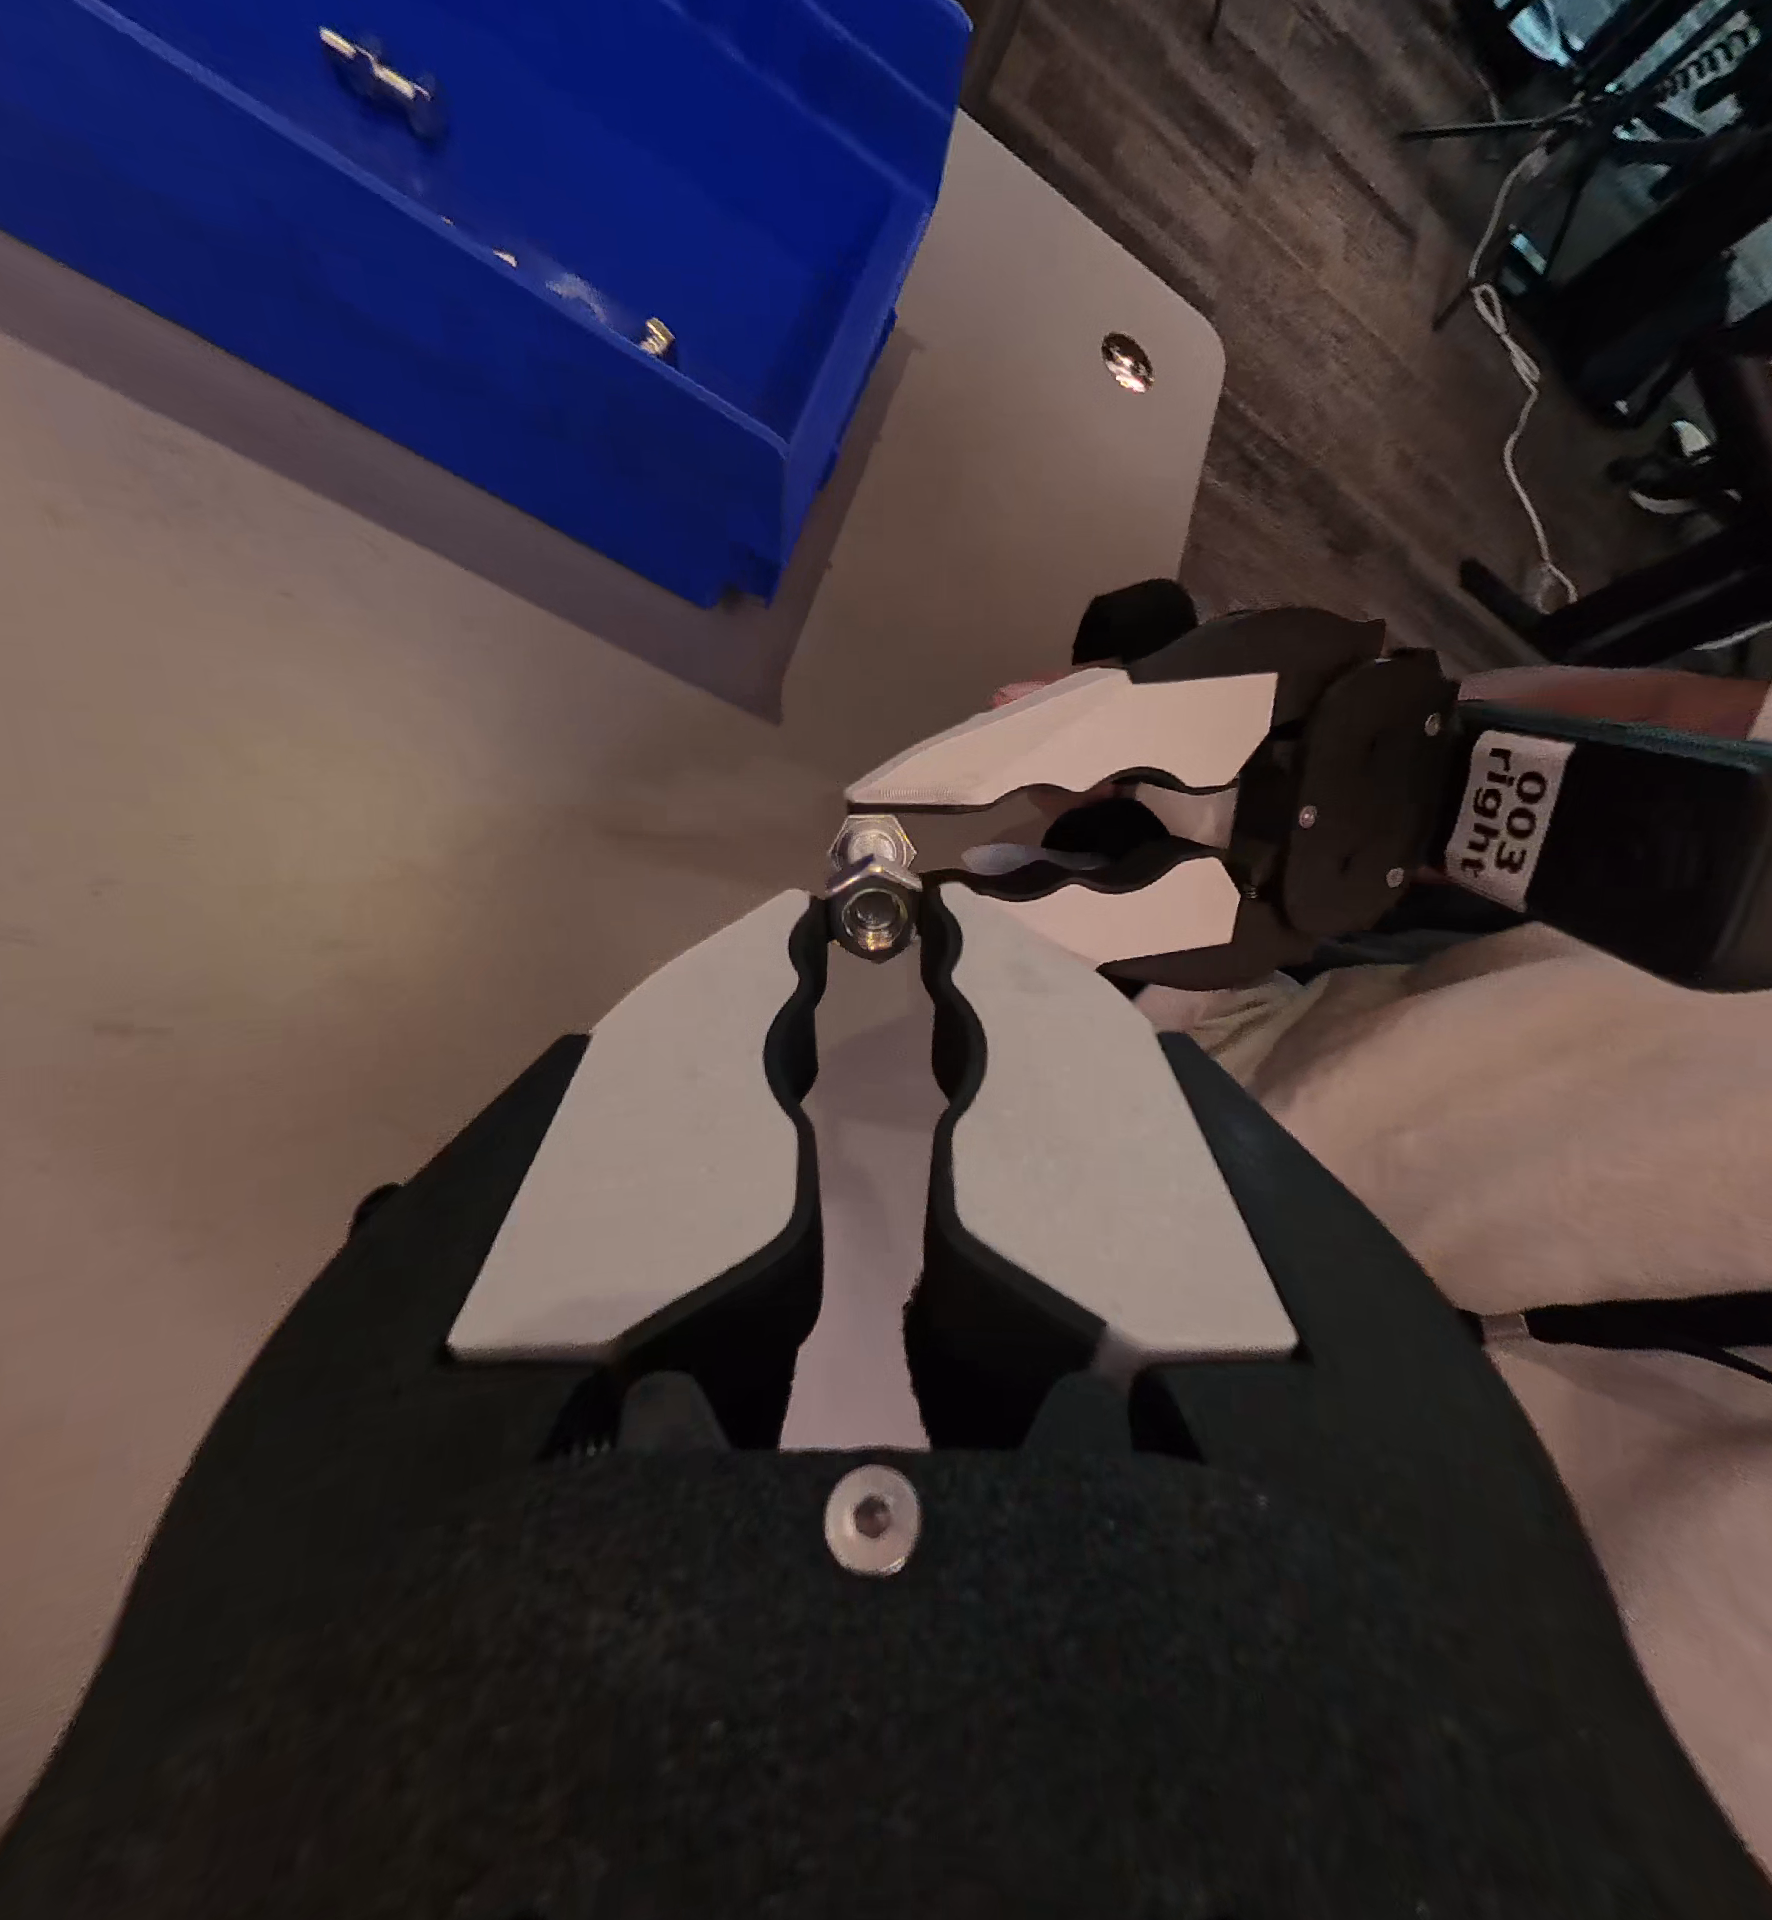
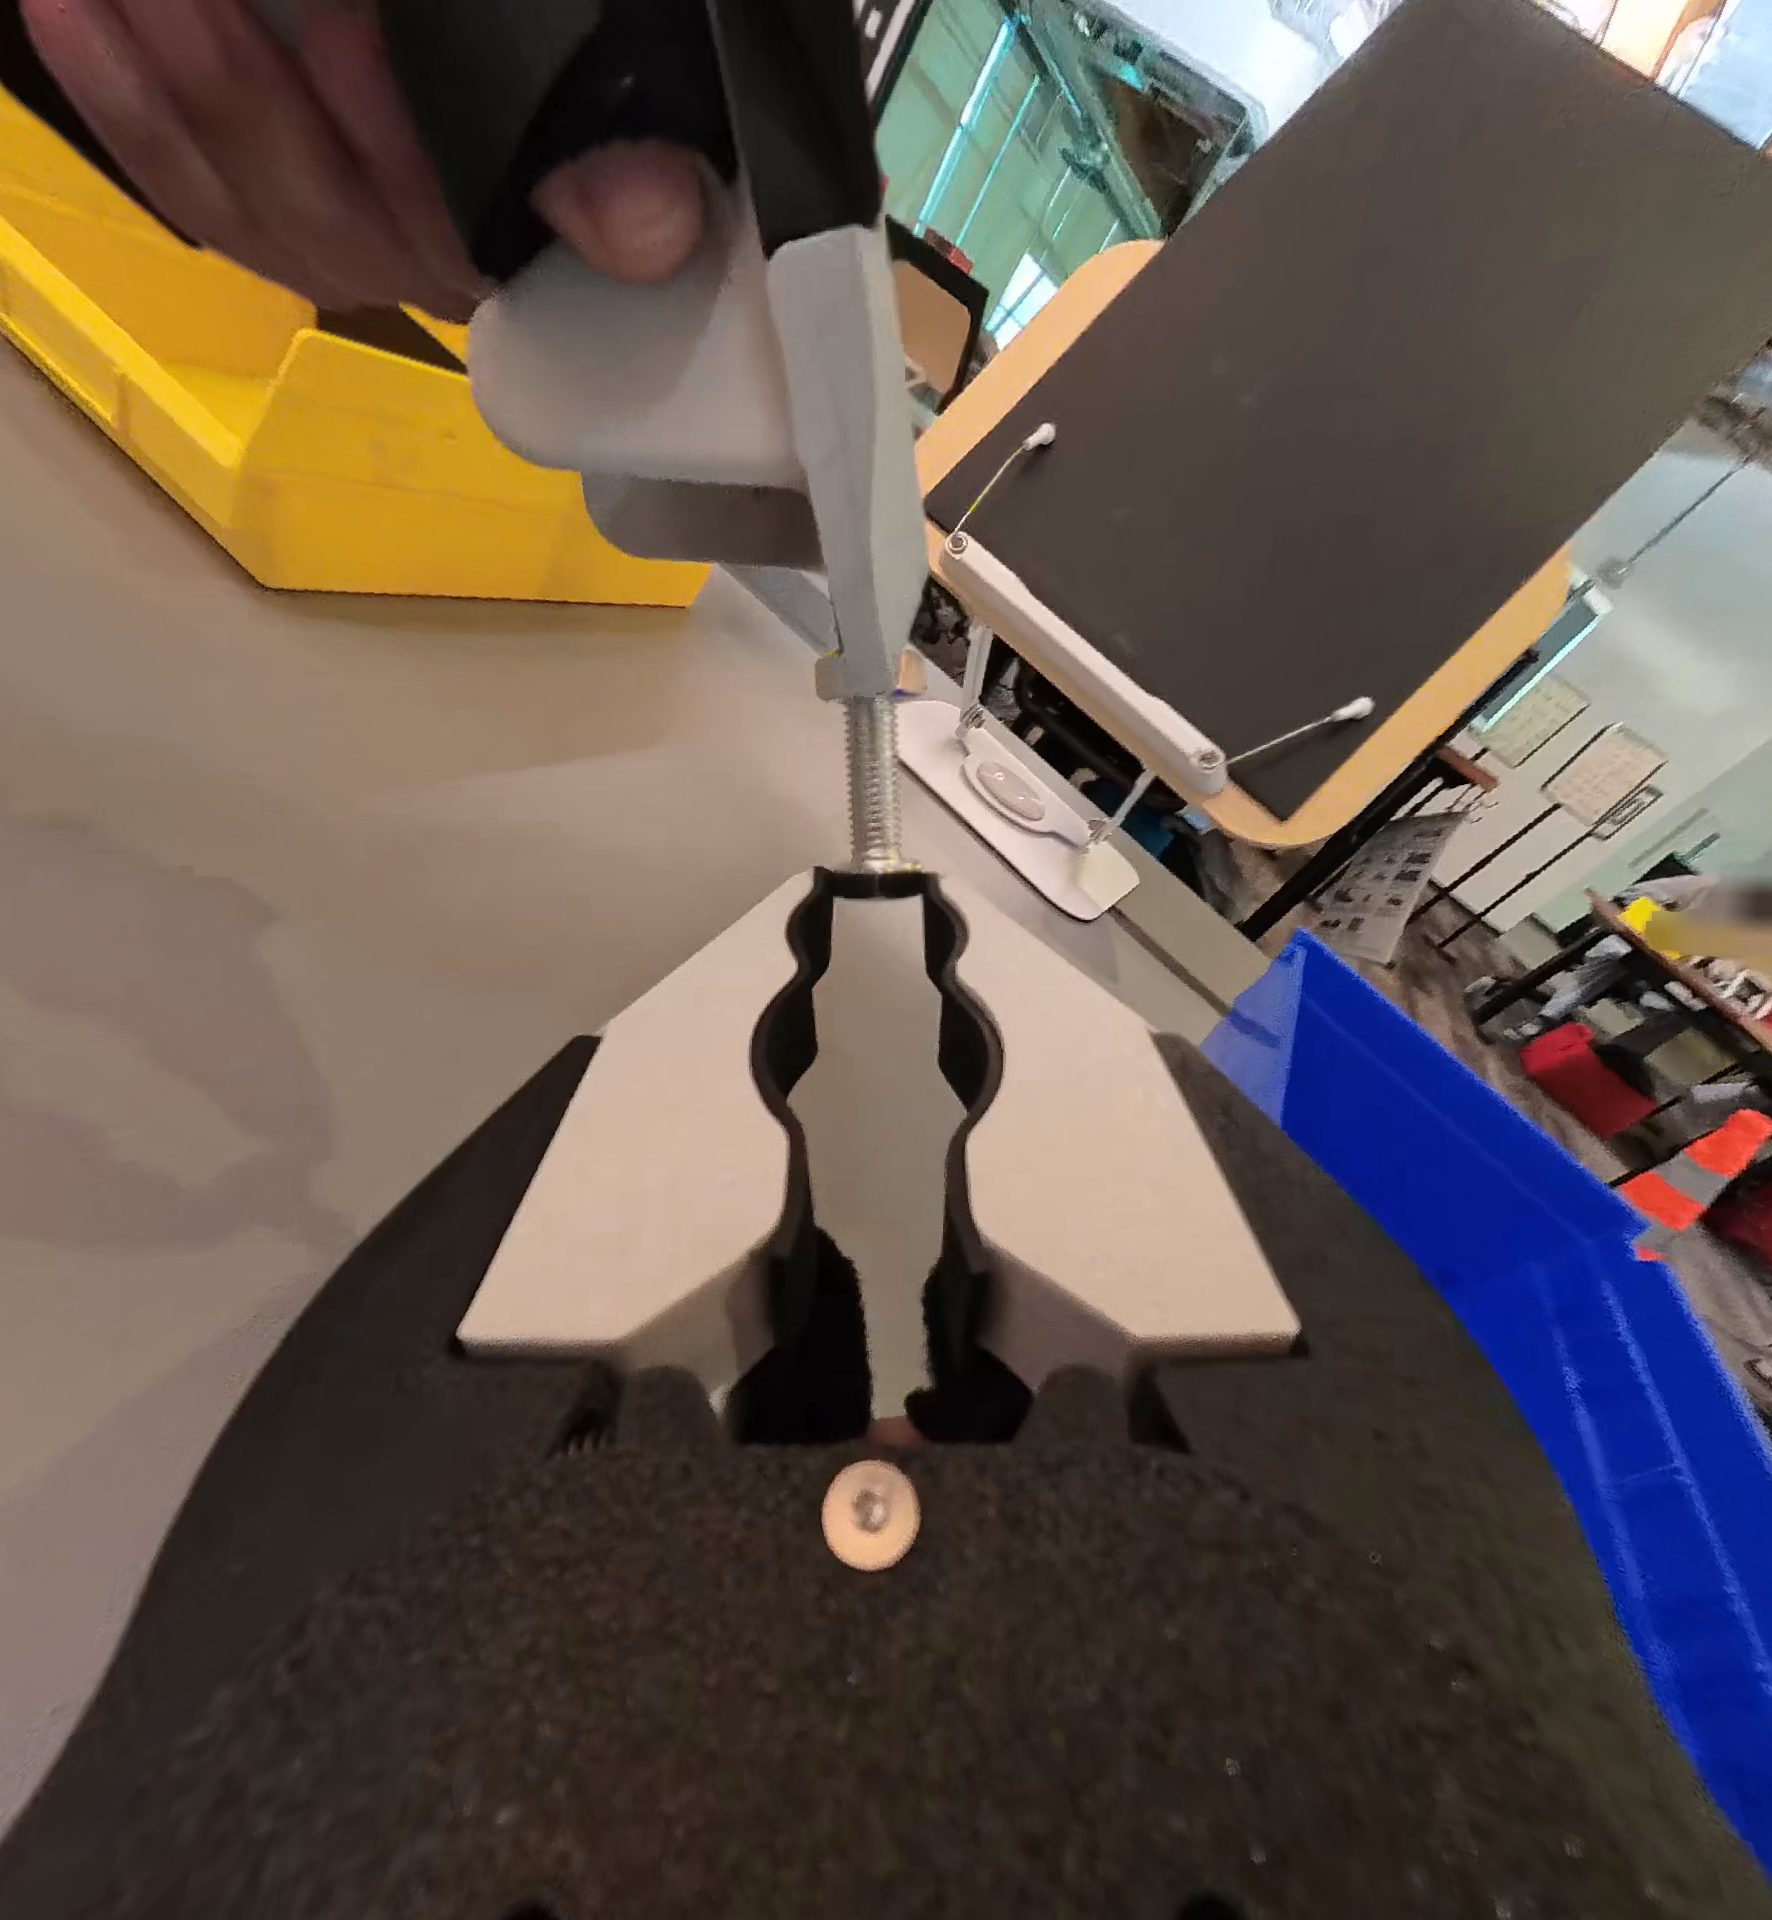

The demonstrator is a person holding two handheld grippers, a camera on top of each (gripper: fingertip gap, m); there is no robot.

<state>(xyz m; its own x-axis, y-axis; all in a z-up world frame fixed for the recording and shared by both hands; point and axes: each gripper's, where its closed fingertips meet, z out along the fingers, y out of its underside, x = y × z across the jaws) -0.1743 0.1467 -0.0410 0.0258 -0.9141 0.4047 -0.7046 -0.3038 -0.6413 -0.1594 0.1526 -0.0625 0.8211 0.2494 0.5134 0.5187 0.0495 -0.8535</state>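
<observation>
Steel hardware joins the two tongs: a threaded bolt spans from one set of tips to the other. The left gripper is closed to a narrow gap on a hex nut, and both black pads press its flats; the nut's bore faces the left wrist camera. The right gripper is likewise closed to a narrow gap on the bolt head, whose rim shows at its tips in the right wrist view, the shank running away from it to the nut. The assembly hangs in the air above the grey tabletop, touching nothing else. Beyond it, toward the far edge of the tabletop, stands a blue bin with small metal parts in its compartments; a yellow bin stands behind the left gripper in the right wrist view, and a white lamp base rests at the tabletop's edge. Judged risks: both holds are at the extreme tips, so a twist off the bolt axis could cock the nut on the thread or lever the head out of the pads. A part that slipped free would likely drop to the tabletop and roll toward its edge.
</observation>
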